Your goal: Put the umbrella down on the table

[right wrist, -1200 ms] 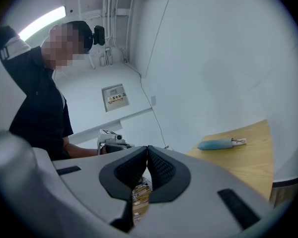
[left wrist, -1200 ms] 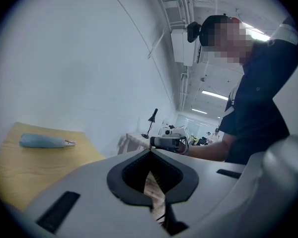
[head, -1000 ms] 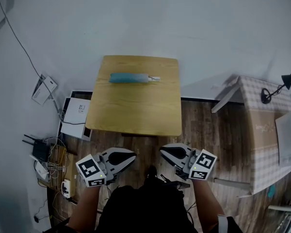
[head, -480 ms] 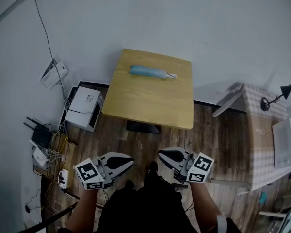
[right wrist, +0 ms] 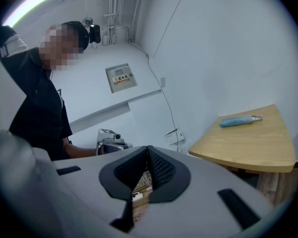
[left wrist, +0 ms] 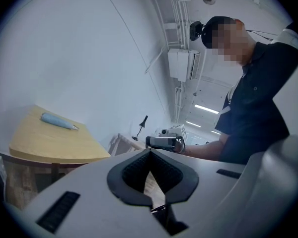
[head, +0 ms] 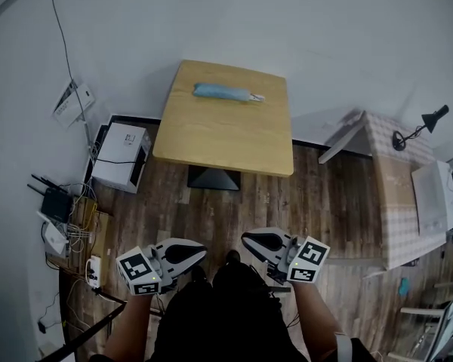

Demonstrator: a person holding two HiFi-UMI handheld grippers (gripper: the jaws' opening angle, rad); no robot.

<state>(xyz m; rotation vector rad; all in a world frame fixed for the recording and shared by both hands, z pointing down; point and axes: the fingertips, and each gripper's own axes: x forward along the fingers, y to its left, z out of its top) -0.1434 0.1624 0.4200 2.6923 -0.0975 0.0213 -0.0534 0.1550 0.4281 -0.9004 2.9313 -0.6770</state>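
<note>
The folded light-blue umbrella [head: 225, 92] lies on the far side of the square wooden table [head: 226, 142], with nothing touching it. Both grippers are well back from the table, held close to the person's body above the wooden floor. My left gripper [head: 203, 249] is shut with nothing in it, and my right gripper [head: 244, 239] is shut and empty too. In the left gripper view the umbrella [left wrist: 57, 121] is small and far off to the left, beyond the closed jaw tips [left wrist: 150, 151]. The right gripper view shows the umbrella [right wrist: 238, 121] far to the right on the table [right wrist: 253, 148].
A white printer [head: 119, 155] stands on the floor left of the table, with a router and tangled cables [head: 60, 225] nearer the wall. A second table with a checked cloth [head: 396, 194] and a black desk lamp [head: 417, 129] stand at the right.
The view has backed away from the table, which now looks smaller and farther off. The umbrella has stayed where it lay. Both grippers remain shut and empty near the body.
</note>
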